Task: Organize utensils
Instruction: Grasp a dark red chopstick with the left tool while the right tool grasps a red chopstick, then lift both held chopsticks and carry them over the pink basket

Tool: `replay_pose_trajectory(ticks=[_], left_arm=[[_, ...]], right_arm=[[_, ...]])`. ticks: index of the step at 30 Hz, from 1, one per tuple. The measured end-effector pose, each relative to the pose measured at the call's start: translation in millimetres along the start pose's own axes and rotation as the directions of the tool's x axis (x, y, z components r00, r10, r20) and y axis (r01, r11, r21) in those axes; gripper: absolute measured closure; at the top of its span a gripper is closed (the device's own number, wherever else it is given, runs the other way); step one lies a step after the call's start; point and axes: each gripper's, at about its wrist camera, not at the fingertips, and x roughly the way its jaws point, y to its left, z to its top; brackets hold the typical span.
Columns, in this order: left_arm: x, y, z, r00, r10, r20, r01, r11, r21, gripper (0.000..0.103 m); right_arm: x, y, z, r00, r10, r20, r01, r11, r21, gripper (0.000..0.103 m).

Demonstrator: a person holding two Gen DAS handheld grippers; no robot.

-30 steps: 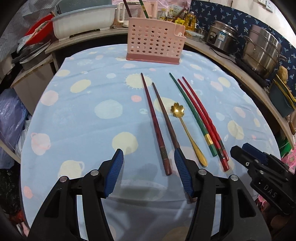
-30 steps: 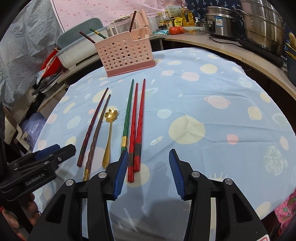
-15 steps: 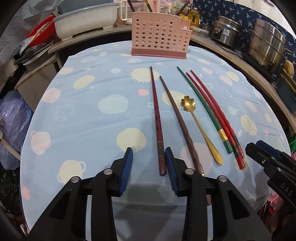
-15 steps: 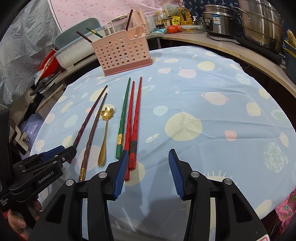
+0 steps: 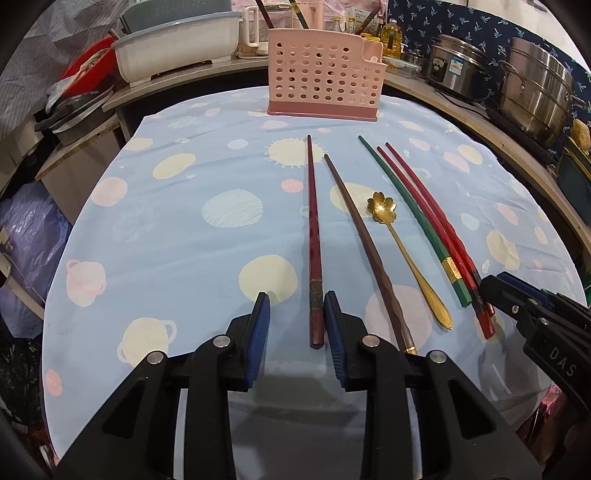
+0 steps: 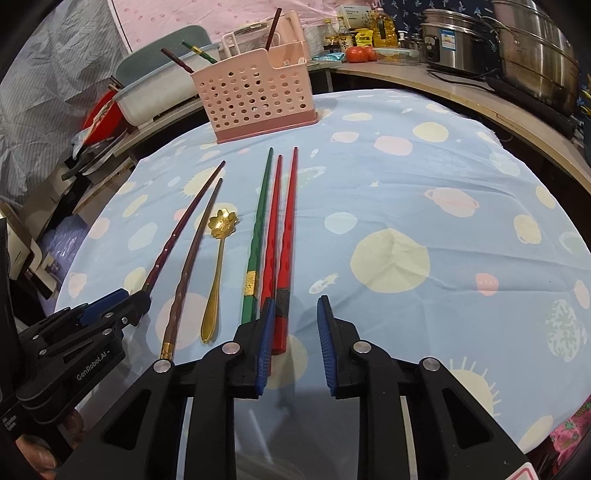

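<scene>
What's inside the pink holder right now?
Three chopsticks stick out of the pink holder: two dark reddish ones and a green one. Anything lower is hidden by its perforated wall.

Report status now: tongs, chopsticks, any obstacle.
Left tongs closing around dark red chopstick, not yet gripping. Right tongs closing, red chopstick end just inside. Pink holder path clear.

Spoon (image 5: 406, 258) on tablecloth (image 5: 184, 229) between chopstick pairs, holder (image 5: 325, 85) behind.
</scene>
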Motion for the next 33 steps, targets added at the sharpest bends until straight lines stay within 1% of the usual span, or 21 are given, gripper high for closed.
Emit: replay_pose_trajectory(ticks=[4,7,14,15,16,17,20,22,23,25,33], left_arm=[[0.0,0.7,-0.2,1.000,-0.003,0.002,0.003,1.000,-0.002,0.074],[0.0,1.0,-0.8,1.000,-0.004,0.005,0.004,1.000,-0.001,0.074],[0.2,1.1,-1.5,1.000,-0.005,0.011,0.005,1.000,-0.004,0.074],[0.0,1.4,-1.4,1.000,-0.007,0.011,0.008,1.000,-0.005,0.074],[-0.1,1.7,-1.3,1.000,-0.010,0.010,0.010,1.000,-0.006,0.074],[-0.4,2.1,-1.3,1.000,-0.010,0.010,0.010,1.000,-0.006,0.074],[-1.5,2.9,-1.9,1.000,-0.016,0.008,0.017,1.000,-0.006,0.080],[-2.5,4.3,-2.3,1.000,-0.021,0.006,0.021,1.000,-0.007,0.088],[-2.9,5.3,-2.4,1.000,-0.025,0.004,0.025,1.000,-0.009,0.089],[-3.8,6.6,-2.7,0.999,-0.034,-0.001,0.034,0.999,-0.011,0.095],[-10.7,5.6,-5.2,0.997,-0.077,-0.029,0.077,0.997,-0.020,0.096]], right_arm=[[3.2,3.7,1.8,1.000,-0.009,0.005,0.009,1.000,-0.022,0.087],[5.7,0.6,1.9,1.000,-0.017,-0.002,0.017,1.000,-0.016,0.088],[8.8,2.4,0.7,1.000,-0.027,0.005,0.027,0.999,-0.030,0.089],[8.6,2.1,0.5,1.000,-0.027,0.006,0.028,0.999,-0.030,0.090],[8.3,1.6,0.5,1.000,-0.028,0.006,0.028,0.999,-0.031,0.094],[8.0,1.3,0.0,1.000,-0.025,0.004,0.026,0.999,-0.030,0.095],[6.3,-0.4,-0.2,1.000,-0.019,0.003,0.019,1.000,-0.024,0.096],[4.9,-0.9,-0.7,1.000,-0.017,0.003,0.017,1.000,-0.021,0.096],[4.0,-1.8,-0.9,1.000,-0.015,0.003,0.015,1.000,-0.017,0.096],[2.1,-3.5,-1.1,1.000,-0.011,0.003,0.011,1.000,-0.009,0.096],[-12.7,-7.3,-0.2,0.999,-0.007,0.031,0.006,1.000,0.004,0.096]])
